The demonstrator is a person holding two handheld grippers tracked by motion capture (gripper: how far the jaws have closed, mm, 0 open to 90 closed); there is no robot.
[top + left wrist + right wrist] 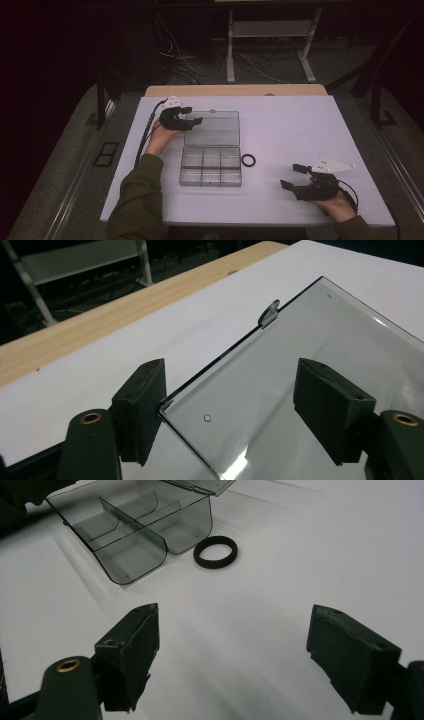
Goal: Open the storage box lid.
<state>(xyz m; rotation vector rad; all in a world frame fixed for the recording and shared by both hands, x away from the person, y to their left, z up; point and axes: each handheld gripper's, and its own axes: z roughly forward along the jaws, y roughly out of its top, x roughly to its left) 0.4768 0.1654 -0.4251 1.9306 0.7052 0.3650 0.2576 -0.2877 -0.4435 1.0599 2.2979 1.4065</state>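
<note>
High view: your left tool (pixel 192 121) sits at the open lid (pixel 212 128) of the clear box (pixel 210 167), while the black ring (pixel 248 160) lies just right of the box, nearer your right tool (pixel 292 177). Left gripper view: jaws spread, straddling the lid's corner (pixel 167 405), not clamping. Right gripper view: jaws released, ring (pixel 215 552) ahead, slightly left.

room: dark | floor (pixel 60 165): grey | shelf frame (pixel 272 30): white | cables (pixel 180 62): tangled
</note>
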